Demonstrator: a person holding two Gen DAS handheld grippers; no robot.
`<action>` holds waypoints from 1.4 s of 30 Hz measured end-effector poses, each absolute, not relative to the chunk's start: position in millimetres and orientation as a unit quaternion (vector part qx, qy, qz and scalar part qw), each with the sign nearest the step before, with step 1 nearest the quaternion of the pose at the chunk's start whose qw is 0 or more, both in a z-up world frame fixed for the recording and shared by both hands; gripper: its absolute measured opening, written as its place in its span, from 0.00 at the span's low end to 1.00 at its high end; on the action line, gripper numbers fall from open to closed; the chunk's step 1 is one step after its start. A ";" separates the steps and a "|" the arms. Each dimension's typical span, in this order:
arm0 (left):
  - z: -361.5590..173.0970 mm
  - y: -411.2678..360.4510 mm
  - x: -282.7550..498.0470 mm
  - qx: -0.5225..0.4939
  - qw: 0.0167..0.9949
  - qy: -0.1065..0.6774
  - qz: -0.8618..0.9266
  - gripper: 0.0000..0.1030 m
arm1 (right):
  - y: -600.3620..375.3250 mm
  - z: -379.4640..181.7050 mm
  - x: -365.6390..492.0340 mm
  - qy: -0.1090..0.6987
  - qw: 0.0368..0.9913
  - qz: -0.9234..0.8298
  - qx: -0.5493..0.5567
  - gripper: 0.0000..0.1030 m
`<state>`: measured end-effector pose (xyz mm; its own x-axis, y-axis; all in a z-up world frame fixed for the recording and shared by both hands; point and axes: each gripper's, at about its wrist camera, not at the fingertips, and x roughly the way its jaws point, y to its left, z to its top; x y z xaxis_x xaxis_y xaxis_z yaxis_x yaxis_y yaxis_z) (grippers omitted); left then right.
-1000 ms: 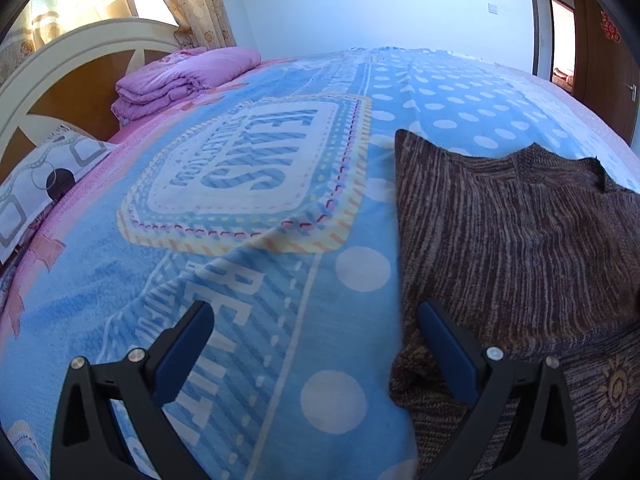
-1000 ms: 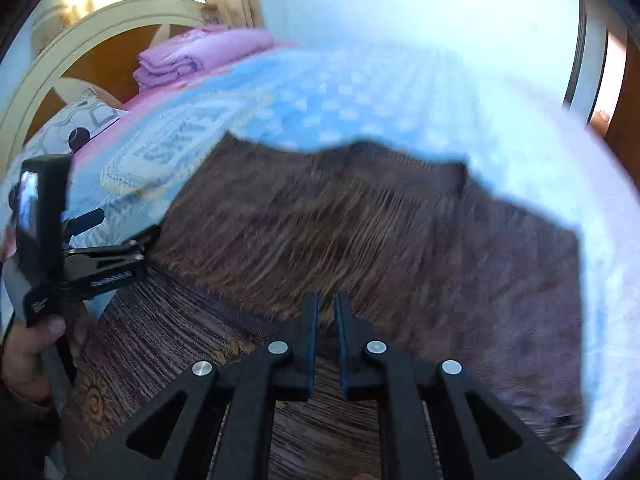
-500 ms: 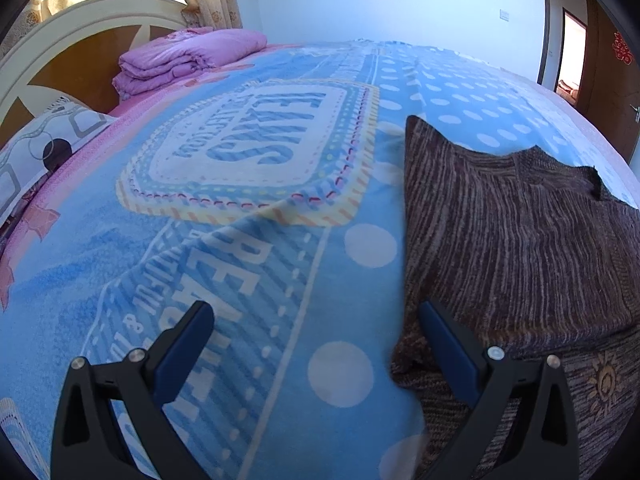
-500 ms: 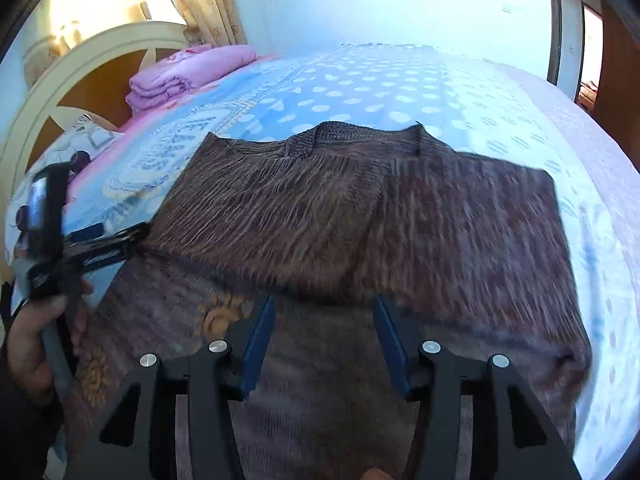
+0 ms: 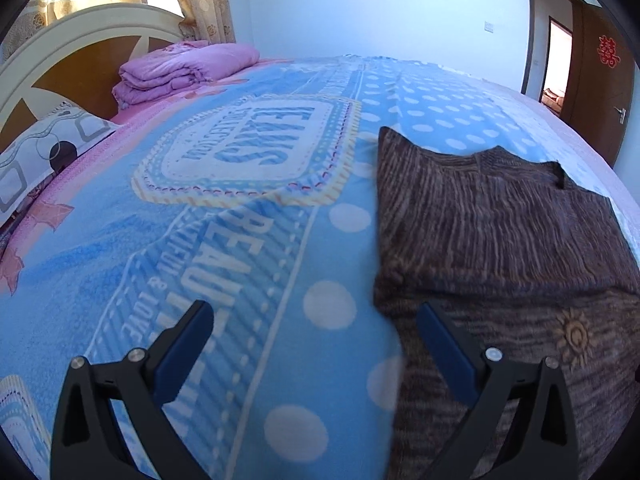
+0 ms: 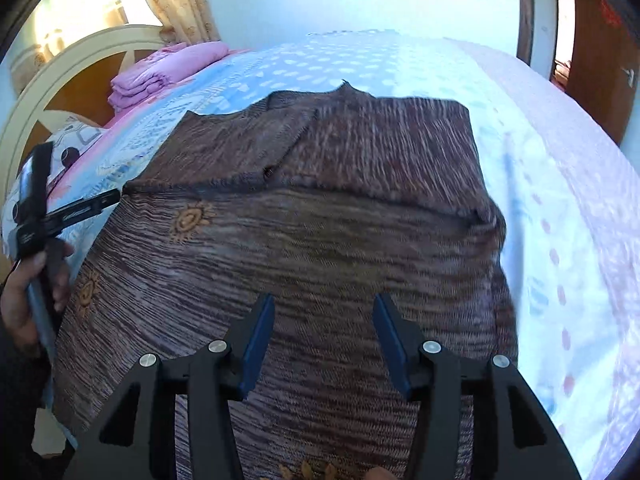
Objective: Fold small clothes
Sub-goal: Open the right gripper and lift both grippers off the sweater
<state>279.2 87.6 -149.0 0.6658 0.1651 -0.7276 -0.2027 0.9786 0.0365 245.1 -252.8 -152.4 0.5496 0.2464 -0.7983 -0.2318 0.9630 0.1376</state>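
A brown striped knit sweater (image 6: 312, 240) with small orange sun motifs lies flat on the bed, its sleeves folded across the body. It also shows at the right of the left wrist view (image 5: 500, 248). My right gripper (image 6: 324, 320) is open and empty, hovering over the sweater's lower body. My left gripper (image 5: 316, 332) is open and empty at the sweater's left edge, its right finger over the knit and its left finger over the blanket. The left gripper (image 6: 86, 210) and the hand holding it show at the left of the right wrist view.
The bed is covered by a blue polka-dot blanket (image 5: 240, 208) with printed lettering. A folded pink quilt (image 5: 184, 68) and a patterned pillow (image 5: 48, 148) lie by the headboard (image 5: 68, 64). A wooden door (image 5: 600, 80) stands at the far right.
My right gripper has opened from shut and pulled back toward the sweater's hem. My left gripper stayed open and shifted only slightly at the sweater's left edge.
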 end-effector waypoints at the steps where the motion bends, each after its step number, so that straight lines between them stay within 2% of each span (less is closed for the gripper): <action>1: -148.2 85.8 274.3 -0.020 0.913 0.394 0.100 1.00 | -253.1 -153.8 243.1 0.452 0.882 0.132 0.008 0.51; 23: -143.2 49.1 199.9 0.040 0.923 0.381 0.042 1.00 | -267.0 -153.4 194.6 0.436 0.892 0.117 0.021 0.53; 42: -153.6 30.3 136.8 0.075 0.906 0.417 -0.008 1.00 | -273.9 -153.7 126.6 0.449 0.886 0.116 0.000 0.53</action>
